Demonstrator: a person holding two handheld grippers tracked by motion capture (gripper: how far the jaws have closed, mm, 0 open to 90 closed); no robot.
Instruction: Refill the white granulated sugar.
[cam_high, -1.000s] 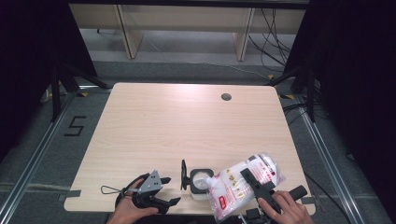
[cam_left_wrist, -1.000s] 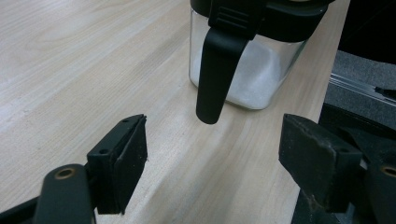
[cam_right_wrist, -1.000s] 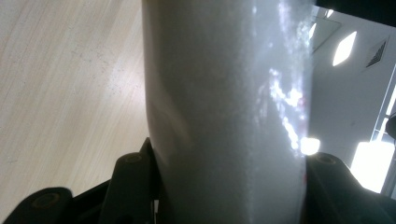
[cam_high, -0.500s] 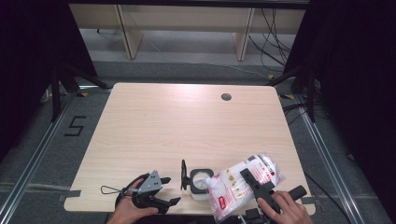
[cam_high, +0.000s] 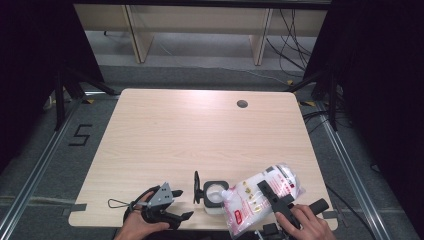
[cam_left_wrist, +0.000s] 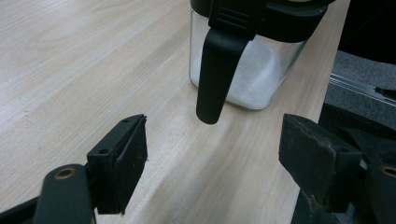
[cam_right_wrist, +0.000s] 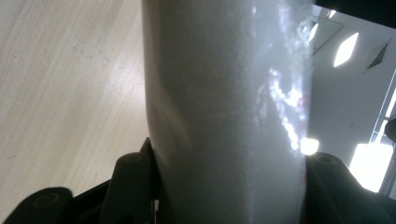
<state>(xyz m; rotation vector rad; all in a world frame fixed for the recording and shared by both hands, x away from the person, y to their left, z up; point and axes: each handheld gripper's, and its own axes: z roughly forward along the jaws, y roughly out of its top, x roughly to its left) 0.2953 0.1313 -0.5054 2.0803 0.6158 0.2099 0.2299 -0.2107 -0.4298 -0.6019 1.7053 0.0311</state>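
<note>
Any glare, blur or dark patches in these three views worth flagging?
High view: glare washes the table at its far edge, and both sides are nearly black. Left gripper view: the jar is fairly sharp, while the left gripper jaws are softer. Right gripper view: the bag is blurred, with bright highlights on its film.

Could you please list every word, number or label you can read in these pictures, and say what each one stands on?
"5": black mark on the floor left of the table.
Red and white printing on the bag held in the right gripper: too small and blurred to read.
The jar bears no readable text.
</note>
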